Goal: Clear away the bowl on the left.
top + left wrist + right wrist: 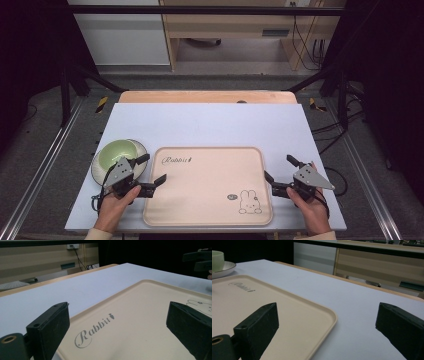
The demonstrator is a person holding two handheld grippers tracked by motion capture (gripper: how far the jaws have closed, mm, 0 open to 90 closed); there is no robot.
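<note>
A beige tray [210, 200] printed with "Rabbit" and a rabbit drawing lies at the table's near middle. My left gripper [151, 169] stands open at the tray's left edge, with nothing between its jaws. To its left, a green bowl [119, 151] sits on a white plate [141, 147]. My right gripper [280, 169] is open at the tray's right edge, also holding nothing. The left gripper view looks across the tray [140, 322] toward the right gripper [200, 261]. In the right gripper view I see the tray [294, 315], the bowl [217, 260] and the plate [227, 267].
A light blue mat [210, 125] covers the wooden table [207, 96]. Black frame posts [65, 75] stand at both sides. Beyond the table are a wooden desk [230, 30] and cables on the floor.
</note>
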